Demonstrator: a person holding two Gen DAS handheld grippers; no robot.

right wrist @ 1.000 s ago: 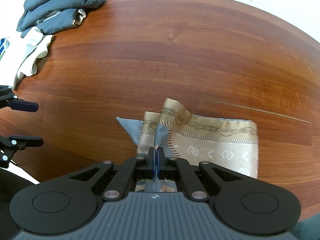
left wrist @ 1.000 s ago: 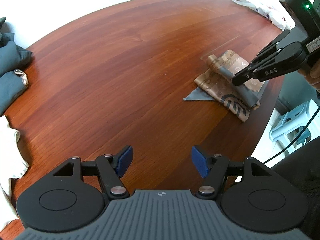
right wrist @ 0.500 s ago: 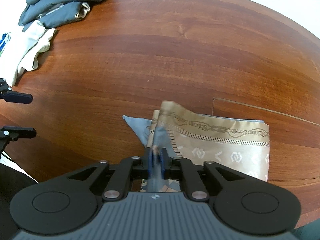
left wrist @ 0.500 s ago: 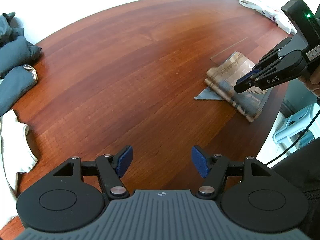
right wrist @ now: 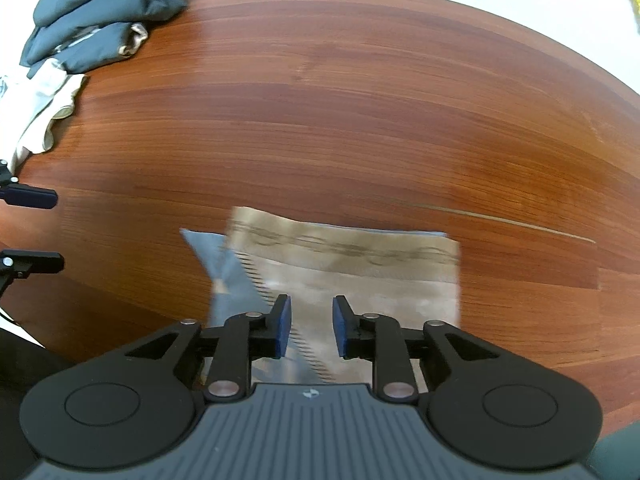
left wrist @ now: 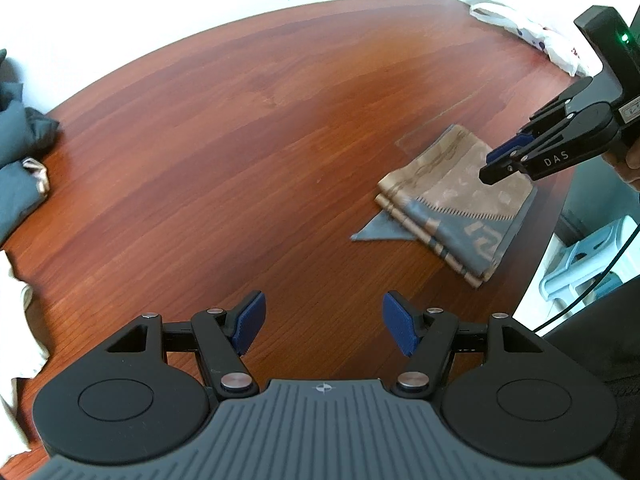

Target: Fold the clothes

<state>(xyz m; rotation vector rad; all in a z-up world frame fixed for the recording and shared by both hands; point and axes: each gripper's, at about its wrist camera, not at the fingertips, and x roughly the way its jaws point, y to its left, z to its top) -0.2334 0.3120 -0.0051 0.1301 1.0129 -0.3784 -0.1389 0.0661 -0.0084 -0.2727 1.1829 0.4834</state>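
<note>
A folded tan and grey-blue patterned scarf [left wrist: 452, 200] lies flat near the right edge of the wooden table [left wrist: 240, 140]; one grey corner sticks out at its left. In the right wrist view the scarf [right wrist: 360, 272] lies just under my right gripper [right wrist: 308, 328], whose jaws are opening with nothing pinched between the blue pads. From the left wrist view, my right gripper [left wrist: 494, 160] hovers over the scarf's far side. My left gripper [left wrist: 322, 328] stands open over bare wood, well to the left of the scarf, with nothing between its fingers.
Dark grey-blue clothes [right wrist: 96, 20] and a cream garment [right wrist: 40, 112] are piled at the table's left end. A white patterned cloth [left wrist: 528, 32] lies at the far right corner. A pale blue stool [left wrist: 588, 264] stands on the floor beyond the table's right edge.
My right gripper let go of the scarf's lifted fold and its jaws parted; the scarf now lies flat. Both hands shifted slightly across the table.
</note>
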